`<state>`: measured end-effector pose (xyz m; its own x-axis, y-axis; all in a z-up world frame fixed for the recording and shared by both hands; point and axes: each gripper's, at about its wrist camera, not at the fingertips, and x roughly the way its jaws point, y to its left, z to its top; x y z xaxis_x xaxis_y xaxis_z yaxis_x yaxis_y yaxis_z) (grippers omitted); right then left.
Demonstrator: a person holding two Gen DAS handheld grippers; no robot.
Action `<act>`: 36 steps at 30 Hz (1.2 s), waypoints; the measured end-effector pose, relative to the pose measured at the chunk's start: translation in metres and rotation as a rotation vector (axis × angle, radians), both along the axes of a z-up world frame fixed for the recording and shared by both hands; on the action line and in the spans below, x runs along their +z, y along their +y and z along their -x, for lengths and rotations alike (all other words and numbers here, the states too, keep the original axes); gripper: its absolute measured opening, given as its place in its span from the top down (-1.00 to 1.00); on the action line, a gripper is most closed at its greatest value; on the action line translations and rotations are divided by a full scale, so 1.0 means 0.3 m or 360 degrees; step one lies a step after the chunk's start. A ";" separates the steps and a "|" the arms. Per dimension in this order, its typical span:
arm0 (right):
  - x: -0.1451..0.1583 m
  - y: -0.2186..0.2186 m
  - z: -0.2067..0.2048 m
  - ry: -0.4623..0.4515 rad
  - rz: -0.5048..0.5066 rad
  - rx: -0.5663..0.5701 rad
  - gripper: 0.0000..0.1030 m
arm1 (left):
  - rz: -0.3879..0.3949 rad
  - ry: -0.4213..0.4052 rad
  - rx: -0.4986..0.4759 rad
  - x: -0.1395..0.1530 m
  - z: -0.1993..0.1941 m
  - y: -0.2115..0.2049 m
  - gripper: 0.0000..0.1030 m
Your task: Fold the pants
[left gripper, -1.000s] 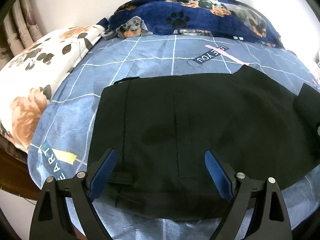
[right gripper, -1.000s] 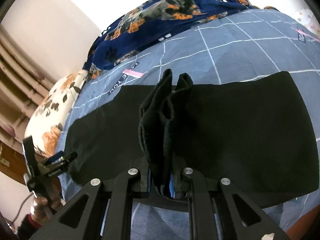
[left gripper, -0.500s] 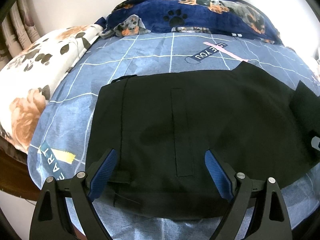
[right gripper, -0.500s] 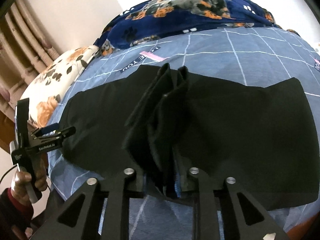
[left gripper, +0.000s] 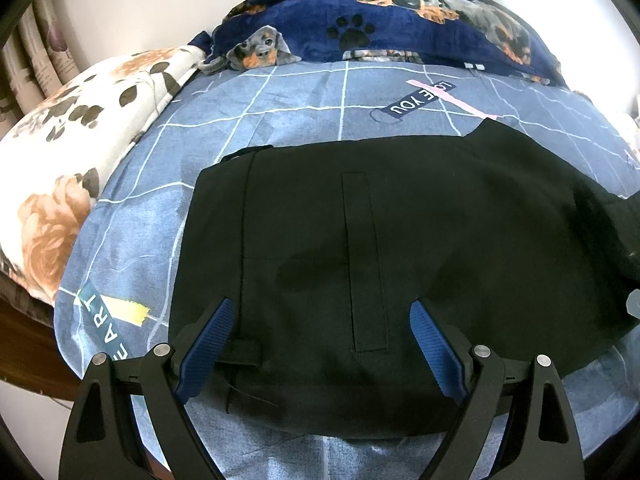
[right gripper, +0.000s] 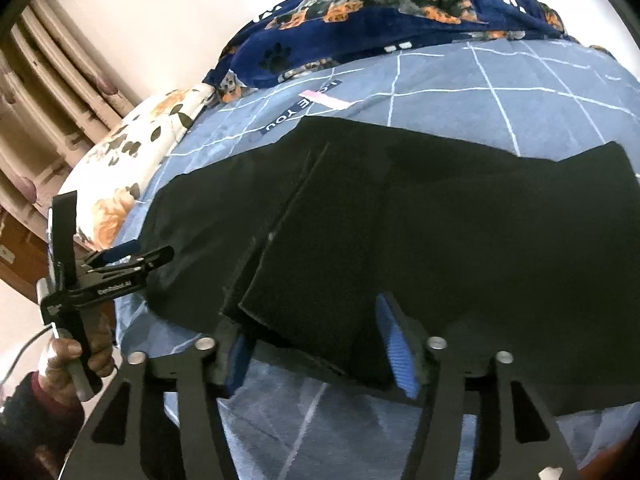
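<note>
Black pants [left gripper: 420,240] lie flat across the blue checked bed sheet [left gripper: 312,100]. The waistband and a back pocket are near my left gripper [left gripper: 320,344], which is open and empty just above the fabric. In the right wrist view the pants [right gripper: 500,216] show a leg end folded back over the rest [right gripper: 320,264]. My right gripper [right gripper: 316,340] is open, its blue pads on either side of that folded end. The left gripper also shows in the right wrist view [right gripper: 120,260], held in a hand.
A floral pillow [left gripper: 68,152] lies at the left of the bed. A navy dog-print blanket [left gripper: 400,20] is bunched along the far edge by the wall. Curtains [right gripper: 52,92] hang at the left. The bed's near edge is just below both grippers.
My right gripper has opened and let go of the bunched pant leg end, which now lies flat, folded over the pants. The left gripper has stayed open and nearly still.
</note>
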<state>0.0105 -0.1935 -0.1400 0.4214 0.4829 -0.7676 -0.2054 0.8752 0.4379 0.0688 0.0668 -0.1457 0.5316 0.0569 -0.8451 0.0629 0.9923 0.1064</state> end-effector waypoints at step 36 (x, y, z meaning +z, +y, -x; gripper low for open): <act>0.005 -0.659 -0.215 0.0046 -0.0427 -0.0406 0.73 | -0.0022 0.0006 -0.0177 0.027 0.046 -0.119 -0.74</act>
<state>0.0751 -0.3911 -0.1385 0.5343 0.5508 -0.6412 0.0206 0.7498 0.6613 0.0551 0.0312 -0.1376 0.5322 0.0094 -0.8465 0.1730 0.9776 0.1197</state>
